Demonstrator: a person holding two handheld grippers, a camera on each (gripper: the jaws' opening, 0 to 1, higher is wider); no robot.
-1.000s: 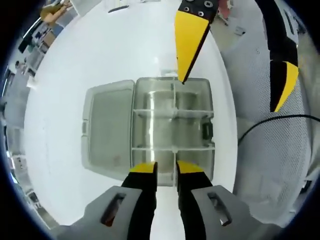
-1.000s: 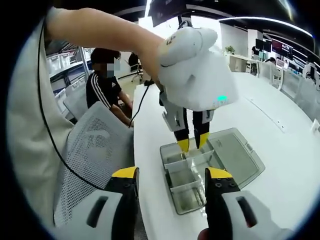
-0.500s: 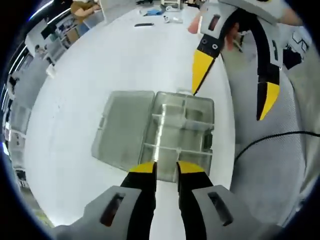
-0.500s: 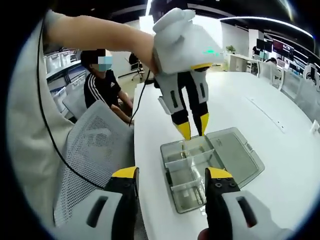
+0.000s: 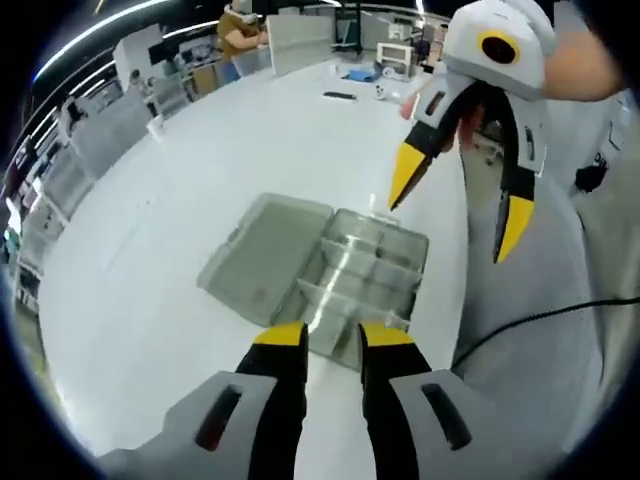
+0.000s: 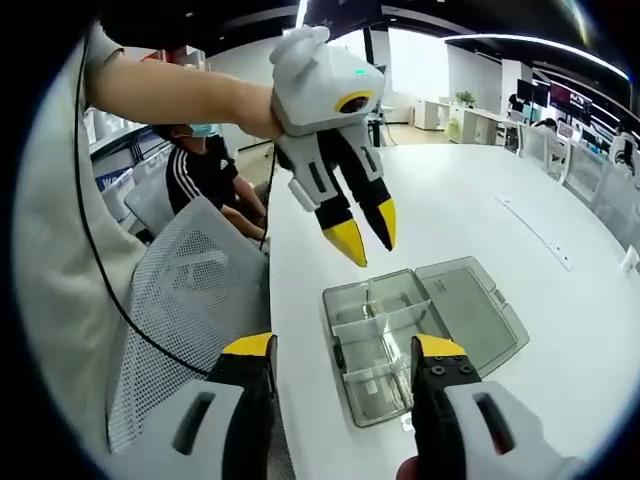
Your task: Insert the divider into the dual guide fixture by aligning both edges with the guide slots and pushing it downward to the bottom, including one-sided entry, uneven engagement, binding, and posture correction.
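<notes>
Clear plastic compartment box (image 6: 400,340) lies lid-open on the white table (image 5: 150,250); my left gripper (image 6: 366,232) and right gripper (image 5: 458,207) hover spread, empty; I should check both divider (image 6: 385,322) edges sit level.

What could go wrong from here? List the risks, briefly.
1. The clear box sits close to the table edge beside the mesh chair. A hard downward push could slide or tip it off.
2. The left claw and right claw both hover open and hold nothing. Whether the divider is fully seated cannot be told, so it may be uneven.
3. The open lid lies beside the box and could snag a descending claw.
</notes>
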